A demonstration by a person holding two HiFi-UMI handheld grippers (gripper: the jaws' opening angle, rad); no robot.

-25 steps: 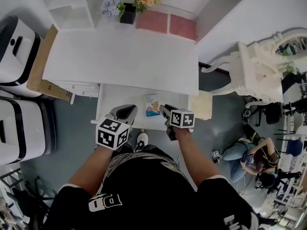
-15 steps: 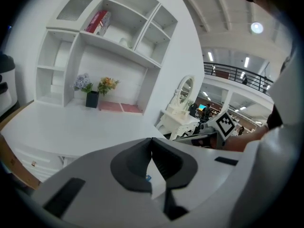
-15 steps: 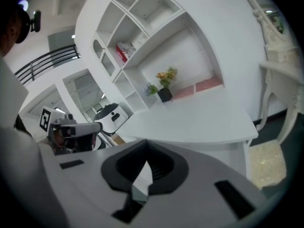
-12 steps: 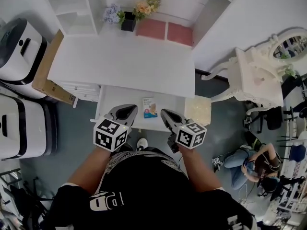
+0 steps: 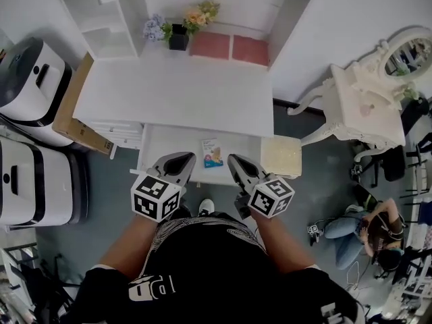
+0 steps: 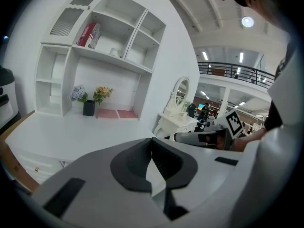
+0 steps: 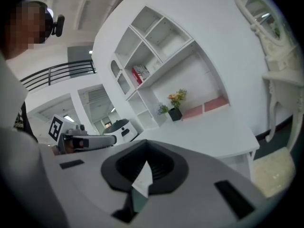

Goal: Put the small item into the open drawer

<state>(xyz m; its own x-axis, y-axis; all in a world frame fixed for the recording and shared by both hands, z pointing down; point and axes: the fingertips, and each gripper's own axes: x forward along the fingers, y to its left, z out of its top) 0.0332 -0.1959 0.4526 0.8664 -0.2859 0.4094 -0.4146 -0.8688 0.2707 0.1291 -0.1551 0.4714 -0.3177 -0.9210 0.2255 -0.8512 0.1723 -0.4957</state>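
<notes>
The white desk (image 5: 175, 100) carries nothing of the task on its top. Only a flower pot (image 5: 178, 40) and two pink mats (image 5: 231, 48) sit along its back edge.

Below the desk's front edge, the drawer (image 5: 158, 147) stands pulled out toward you and open.

Your left gripper (image 5: 177, 160) is held above the drawer's near edge. Its own view shows the jaws pressed together with nothing between them. Your right gripper (image 5: 241, 165) is just beside it at about the same height, its jaws likewise closed tight and empty. Both gripper views look out across the desk top to the shelves, so I judge both tools to be well clear of the drawer. Neither touches it.

The small item (image 5: 212, 152), a flat packet with blue print, lies on the drawer floor near the middle. In the head view it sits between your two grippers and apart from both.

Finding: the placement appears complete, as the item is inside the open drawer and released. Nothing in the task as worded looks outstanding. The drawer is still open, and closing it is not asked for and has not begun.
</notes>
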